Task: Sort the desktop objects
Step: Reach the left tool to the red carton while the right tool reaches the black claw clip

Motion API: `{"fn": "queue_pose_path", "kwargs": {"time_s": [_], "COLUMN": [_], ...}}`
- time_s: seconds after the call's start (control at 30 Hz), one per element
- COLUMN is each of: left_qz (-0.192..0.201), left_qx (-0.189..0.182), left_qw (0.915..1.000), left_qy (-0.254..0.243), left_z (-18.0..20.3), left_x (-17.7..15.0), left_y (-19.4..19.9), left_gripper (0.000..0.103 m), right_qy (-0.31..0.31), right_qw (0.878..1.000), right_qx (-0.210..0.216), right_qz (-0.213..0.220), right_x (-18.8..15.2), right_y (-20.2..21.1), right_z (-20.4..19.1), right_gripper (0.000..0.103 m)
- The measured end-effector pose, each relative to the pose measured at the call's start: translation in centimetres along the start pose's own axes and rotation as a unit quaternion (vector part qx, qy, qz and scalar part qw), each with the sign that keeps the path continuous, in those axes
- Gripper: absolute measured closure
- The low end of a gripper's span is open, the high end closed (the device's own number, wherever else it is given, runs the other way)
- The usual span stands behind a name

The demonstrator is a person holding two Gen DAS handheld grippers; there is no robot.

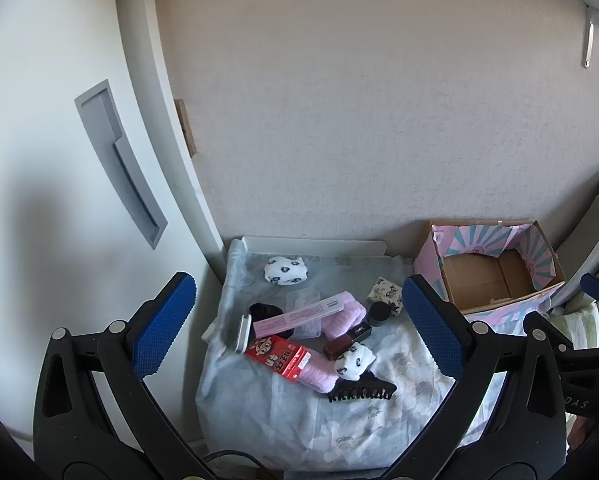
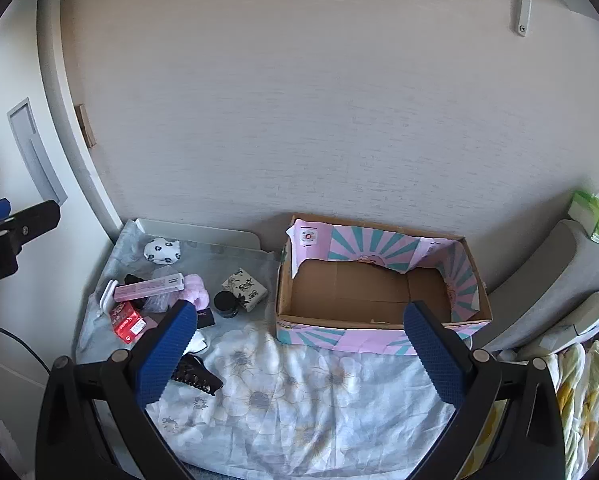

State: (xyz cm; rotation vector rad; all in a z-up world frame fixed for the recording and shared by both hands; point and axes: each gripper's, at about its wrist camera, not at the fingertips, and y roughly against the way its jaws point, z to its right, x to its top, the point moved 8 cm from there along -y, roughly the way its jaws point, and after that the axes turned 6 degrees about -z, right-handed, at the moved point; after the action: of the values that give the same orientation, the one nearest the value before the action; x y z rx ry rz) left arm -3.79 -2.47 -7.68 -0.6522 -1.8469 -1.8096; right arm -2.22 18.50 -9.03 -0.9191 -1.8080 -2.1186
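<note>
A pile of small items lies on a floral cloth (image 1: pixel 299 420): a red carton (image 1: pixel 277 356), a long pink box (image 1: pixel 297 315), a black hair claw (image 1: pixel 361 392), a black jar (image 1: pixel 379 313), a patterned little box (image 1: pixel 386 293) and two white spotted socks (image 1: pixel 285 271) (image 1: pixel 354 360). My left gripper (image 1: pixel 299 324) hovers open above the pile, holding nothing. An empty pink-and-teal cardboard box (image 2: pixel 379 292) stands to the right. My right gripper (image 2: pixel 299 350) is open and empty over the cloth in front of that box. The hair claw (image 2: pixel 197 376) is partly hidden behind its left finger.
A white cabinet door (image 1: pixel 79 200) with a recessed grey handle borders the table on the left. The wall runs close behind. A grey chair back (image 2: pixel 547 280) and striped fabric (image 2: pixel 583 400) crowd the right side. A white tray (image 1: pixel 311 246) leans at the back.
</note>
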Motion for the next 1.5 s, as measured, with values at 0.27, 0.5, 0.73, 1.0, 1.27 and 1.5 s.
{"fn": "queue_pose_path", "kwargs": {"time_s": [0.27, 0.5, 0.73, 1.0, 1.27, 1.5], "left_qz": [-0.019, -0.086, -0.145, -0.166, -0.194, -0.198], "left_qx": [0.005, -0.004, -0.006, -0.011, 0.025, 0.035], "left_qw": [0.9995, 0.9956, 0.9884, 0.9839, 0.9715, 0.9675], "left_qy": [0.023, 0.038, 0.043, 0.066, 0.133, 0.154], "left_z": [-2.9, -4.4, -4.5, -4.7, -4.9, -5.2], "left_x": [-1.3, -5.4, -11.1, -13.5, -13.2, -13.5], "left_y": [-1.4, -6.2, -10.9, -16.1, -20.3, -21.5], "left_gripper": [0.000, 0.000, 0.000, 0.000, 0.000, 0.000], "right_qy": [0.031, 0.083, 0.143, 0.172, 0.189, 0.256], "right_qw": [0.999, 0.991, 0.979, 0.967, 0.963, 0.949], "right_qx": [0.030, 0.082, 0.107, 0.133, 0.129, 0.153], "right_qz": [-0.012, -0.067, -0.103, -0.133, -0.140, -0.098], "right_x": [-1.0, -4.8, -8.2, -10.6, -12.1, -12.7], "right_y": [-1.5, -5.4, -9.3, -13.4, -17.4, -18.6], "right_z": [-1.6, -4.6, -7.2, -9.1, -10.8, -12.7], "right_gripper": [0.000, 0.000, 0.000, 0.000, 0.000, 0.002]}}
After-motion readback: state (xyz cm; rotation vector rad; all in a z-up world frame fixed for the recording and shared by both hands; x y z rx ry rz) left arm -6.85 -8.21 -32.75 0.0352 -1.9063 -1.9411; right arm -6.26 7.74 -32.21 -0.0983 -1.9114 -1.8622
